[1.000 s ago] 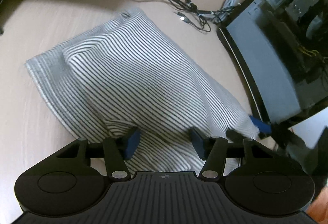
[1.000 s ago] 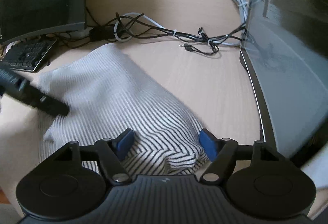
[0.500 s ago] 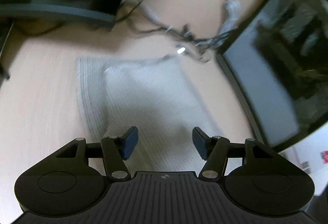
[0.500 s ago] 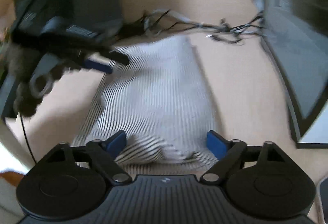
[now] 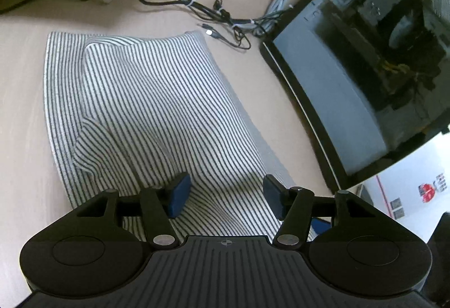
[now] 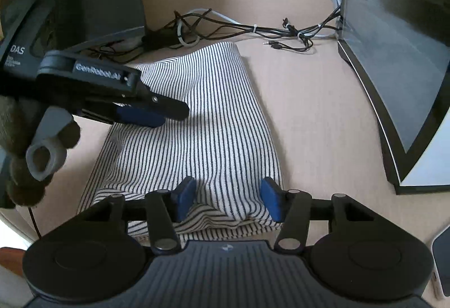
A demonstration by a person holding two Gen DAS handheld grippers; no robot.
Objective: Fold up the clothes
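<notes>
Striped garment (image 6: 208, 122) now laid flatter than a second ago. Right gripper (image 6: 228, 199) jaws are closing around its near edge; left gripper (image 5: 226, 196) is held half-open, nothing gripped.

— How does the left gripper (image 5: 226, 195) stand?
— Tilted downward, blue pads apart; from the right wrist view its fingers (image 6: 140, 116) reach in at the left, a gloved hand (image 6: 25, 167) holding it.
— The right gripper (image 6: 229, 199)?
— Tilted downward, jaws closing, pads apart.

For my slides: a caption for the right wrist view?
Right gripper closing over the near edge of a folded striped garment as the left gripper hovers above.
</notes>
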